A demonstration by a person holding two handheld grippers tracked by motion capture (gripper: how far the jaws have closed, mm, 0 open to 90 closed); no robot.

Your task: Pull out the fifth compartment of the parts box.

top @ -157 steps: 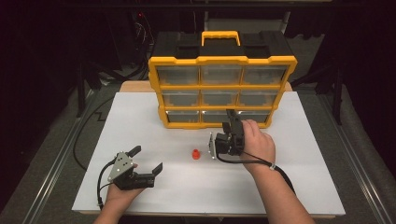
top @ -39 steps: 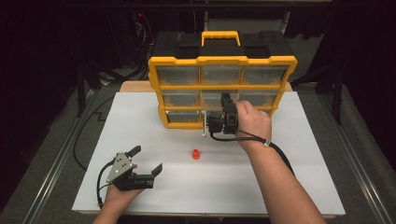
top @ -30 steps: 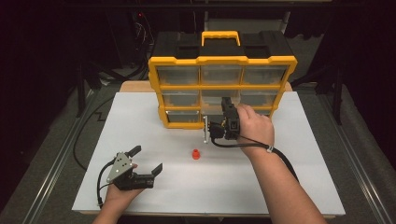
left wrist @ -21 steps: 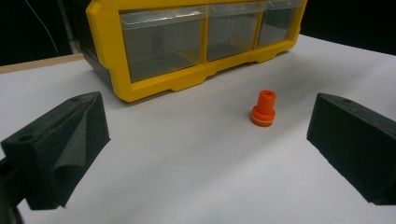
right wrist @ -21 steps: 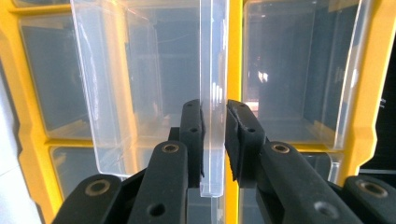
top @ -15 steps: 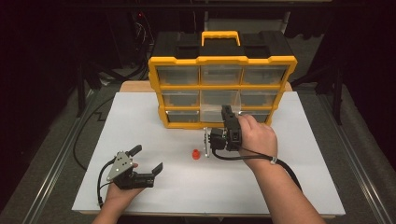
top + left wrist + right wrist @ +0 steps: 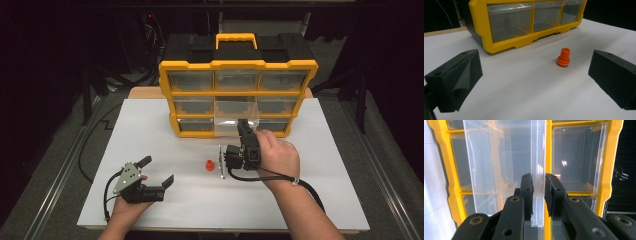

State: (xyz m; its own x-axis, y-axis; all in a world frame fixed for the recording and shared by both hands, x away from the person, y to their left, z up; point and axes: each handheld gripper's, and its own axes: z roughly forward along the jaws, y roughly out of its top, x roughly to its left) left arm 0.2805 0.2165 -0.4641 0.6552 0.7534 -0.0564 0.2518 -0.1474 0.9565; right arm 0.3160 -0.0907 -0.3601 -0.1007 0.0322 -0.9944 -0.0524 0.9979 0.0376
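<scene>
The right gripper [image 7: 538, 195] is pulling the clear drawer [image 7: 235, 116] out of the yellow organizer [image 7: 238, 65] at the tabletop's far edge, fingers pinching its front lip. The left gripper [image 7: 155, 176] is resting wide open and empty near the front-left corner. Next, I judge, the orange cap [image 7: 563, 57] at mid-tabletop needs lifting into the drawer.

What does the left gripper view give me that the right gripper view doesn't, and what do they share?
Left gripper view alone: the small orange plastic peg standing upright on the white table sheet, between the widely open black foam jaws of the left hand-held gripper, clear of both. Right gripper view alone: the right hand-held gripper shut on the front lip of the clear plastic middle drawer, which is pulled part-way out. Both share: the yellow-framed organiser cabinet with its clear drawers.
</scene>
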